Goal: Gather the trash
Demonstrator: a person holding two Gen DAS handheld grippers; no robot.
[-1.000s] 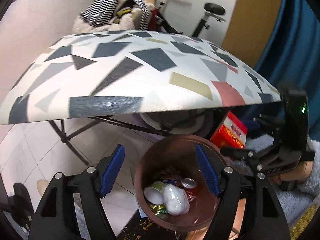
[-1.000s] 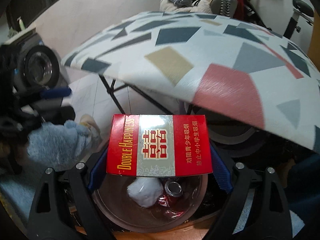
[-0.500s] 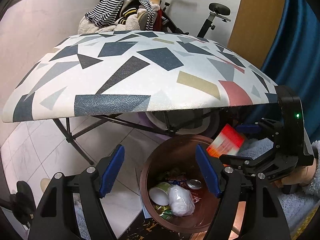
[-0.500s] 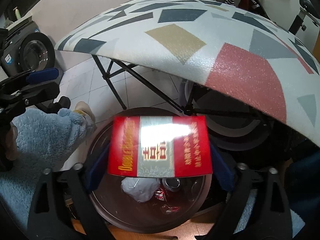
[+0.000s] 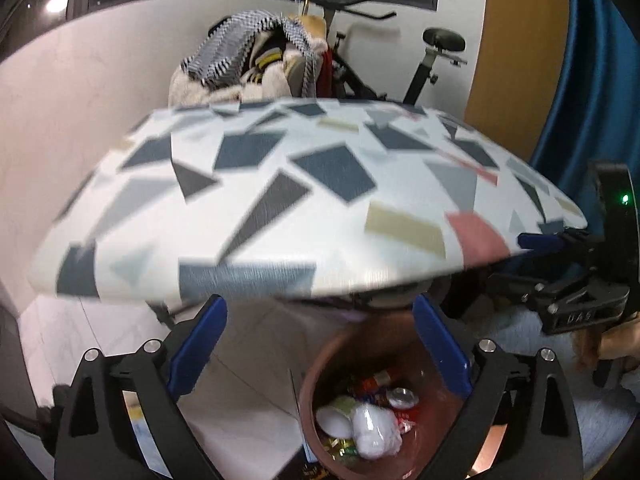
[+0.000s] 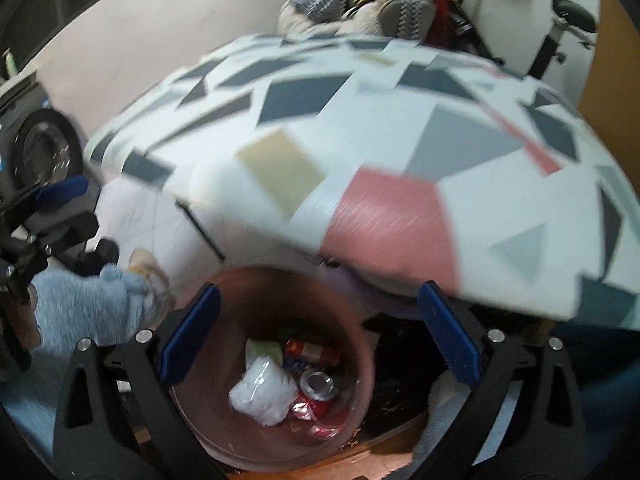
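Tabletop (image 6: 360, 128) edge overhangs bin (image 6: 360, 364) (both grippers' fingers (image 6: 188, 340) spread).

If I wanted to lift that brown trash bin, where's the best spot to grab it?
Grip the brown bin's upper rim from above, one finger inside, one outside. It stands upright and open-topped, and its wall is thin. Take the side away from the patterned table, which overhangs the far edge.

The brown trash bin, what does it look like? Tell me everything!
The brown trash bin is round, open on top, smooth like plastic. It stands upright on the floor, partly under the patterned table. Inside lie a white crumpled bag, a can and colourful wrappers.
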